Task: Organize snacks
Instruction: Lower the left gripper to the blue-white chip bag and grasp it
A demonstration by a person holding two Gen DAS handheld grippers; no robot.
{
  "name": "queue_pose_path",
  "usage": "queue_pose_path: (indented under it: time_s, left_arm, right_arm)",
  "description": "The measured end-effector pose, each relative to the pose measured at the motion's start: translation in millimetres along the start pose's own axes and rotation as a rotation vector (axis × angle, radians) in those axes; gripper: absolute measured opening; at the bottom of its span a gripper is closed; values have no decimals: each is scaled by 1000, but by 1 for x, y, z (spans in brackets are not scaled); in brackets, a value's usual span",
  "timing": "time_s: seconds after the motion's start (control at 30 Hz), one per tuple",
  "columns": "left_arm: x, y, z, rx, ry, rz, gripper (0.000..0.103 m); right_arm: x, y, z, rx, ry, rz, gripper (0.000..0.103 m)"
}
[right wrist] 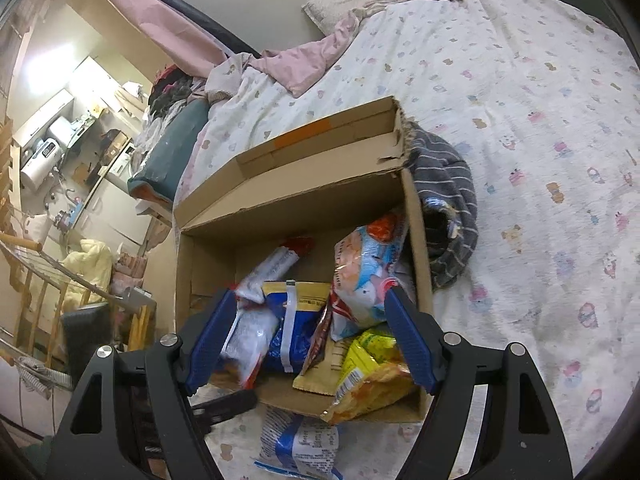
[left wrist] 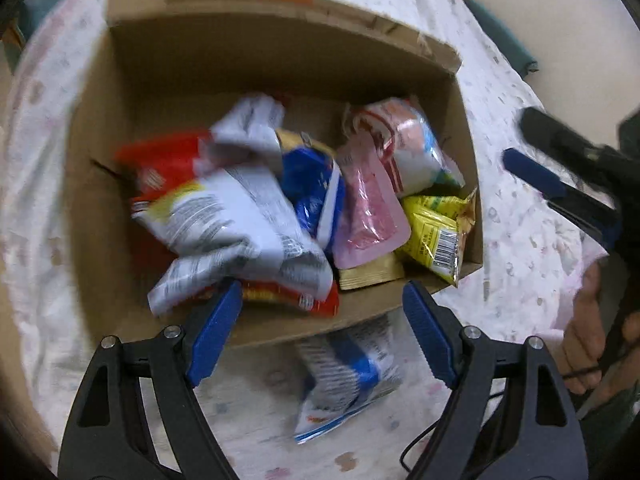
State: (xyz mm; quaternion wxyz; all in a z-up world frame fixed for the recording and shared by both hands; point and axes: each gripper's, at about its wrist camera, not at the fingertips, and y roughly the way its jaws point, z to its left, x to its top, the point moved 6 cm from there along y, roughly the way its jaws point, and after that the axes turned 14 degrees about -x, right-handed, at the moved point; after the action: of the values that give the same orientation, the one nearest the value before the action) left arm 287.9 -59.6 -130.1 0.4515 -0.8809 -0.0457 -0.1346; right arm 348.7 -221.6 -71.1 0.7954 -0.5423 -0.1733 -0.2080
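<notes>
An open cardboard box (left wrist: 132, 80) on the bed holds several snack packets: a white and grey bag (left wrist: 236, 220), a red one (left wrist: 160, 164), a blue one (left wrist: 312, 188), a pink pouch (left wrist: 368, 208), a yellow packet (left wrist: 432, 232). A blue and white packet (left wrist: 348, 376) lies on the sheet outside the box's near wall; it also shows in the right wrist view (right wrist: 300, 444). My left gripper (left wrist: 322, 300) is open and empty above the box's near edge. My right gripper (right wrist: 310, 310) is open and empty over the box (right wrist: 280, 208). It also shows in the left wrist view (left wrist: 540, 152).
The bed is covered by a white patterned sheet (right wrist: 520, 160). A grey striped cloth (right wrist: 448, 216) lies against the box's right side. Pink bedding and a pillow (right wrist: 352, 0) lie at the far end. A cluttered room with a drying rack (right wrist: 48, 276) lies left of the bed.
</notes>
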Motion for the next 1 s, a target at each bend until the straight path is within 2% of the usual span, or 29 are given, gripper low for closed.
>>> queue_pose_path:
  time_s: [0.07,0.17,0.23,0.27,0.33,0.5,0.63,0.83,0.93,1.0]
  left_arm:
    - [4,13,4,4,-21,19,80]
    - [10,12,5,26,-37,-7,80]
    - [9,10,2,18,-22,-6,80]
    - [7,8,-1,36,1,-11,80]
    - [0,-2,-3,66,25,-29,80]
    - [-13,-32,-7,71,25,-91,80]
    - [-27,-50,-9,134,23,-134,80]
    - [-52,-33,-13,173,-49,-109,80]
    - [-69,-6,-15,205,-89,-50,80]
    - [-78,15,-15,258,-85,3,80]
  right_arm:
    - [1,-3,-7,-6,9,-6,79]
    - [3,-9,-17,-8,30,-15,79]
    - [5,-13,-24,-9,48,-24,79]
    - [5,-15,-26,-5,53,-26,79]
    - [6,-17,-29,-6,60,-29,79]
    - [2,-22,-28,7,78,-25,79]
    - [-11,-30,-31,-5,97,-21,79]
    - [-33,-44,-41,-37,101,2,79]
    - [-44,-51,-54,-88,71,14,79]
    - [-51,-51,-65,-141,52,31,79]
